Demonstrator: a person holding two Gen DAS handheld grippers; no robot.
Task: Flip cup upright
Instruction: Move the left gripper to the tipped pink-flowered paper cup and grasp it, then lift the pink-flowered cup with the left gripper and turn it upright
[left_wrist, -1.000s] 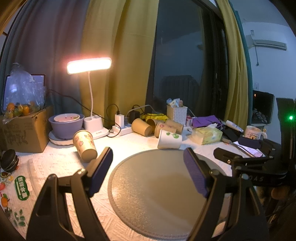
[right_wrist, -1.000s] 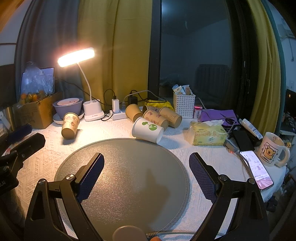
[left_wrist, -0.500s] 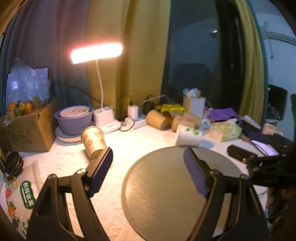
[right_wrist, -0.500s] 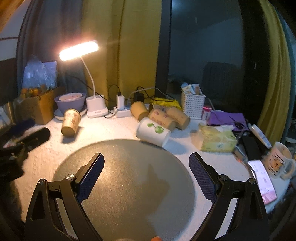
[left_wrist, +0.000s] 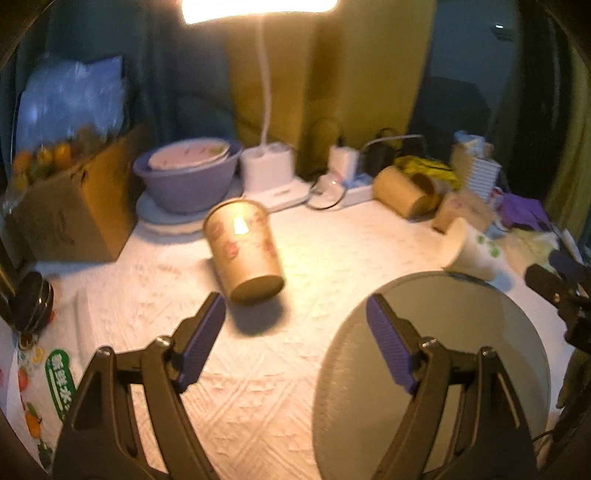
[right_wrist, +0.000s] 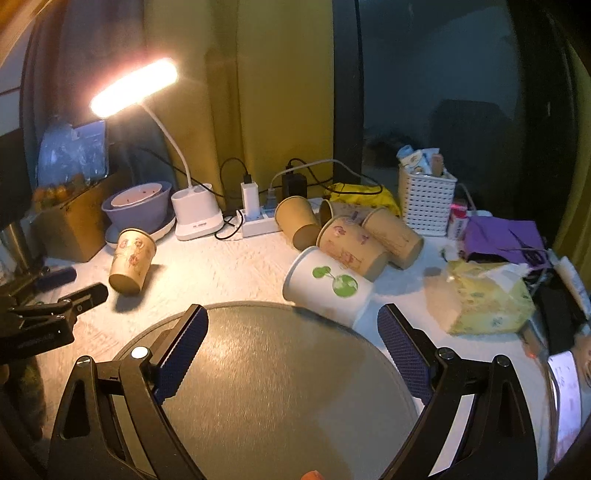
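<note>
A brown paper cup with a flower print (left_wrist: 245, 253) lies on its side on the white tablecloth, base toward me; it also shows in the right wrist view (right_wrist: 132, 261). My left gripper (left_wrist: 295, 338) is open and empty, just short of the cup's base. A white cup with green dots (right_wrist: 327, 286) lies on its side at the far edge of the round grey mat (right_wrist: 280, 387). My right gripper (right_wrist: 293, 350) is open and empty over the mat, a little short of the white cup. Three more brown cups (right_wrist: 351, 240) lie behind it.
A desk lamp (right_wrist: 195, 210), purple bowl (left_wrist: 186, 175), cardboard box (left_wrist: 70, 210) and power strip (right_wrist: 256, 221) line the back. A white basket (right_wrist: 426, 201), tissue pack (right_wrist: 487, 299) and phone (right_wrist: 565, 398) sit right. The left gripper shows at the right wrist view's left edge (right_wrist: 55, 314).
My left gripper has moved forward and left, so the flower-print cup now lies close between its open fingers. My right gripper has moved closer to the white cup.
</note>
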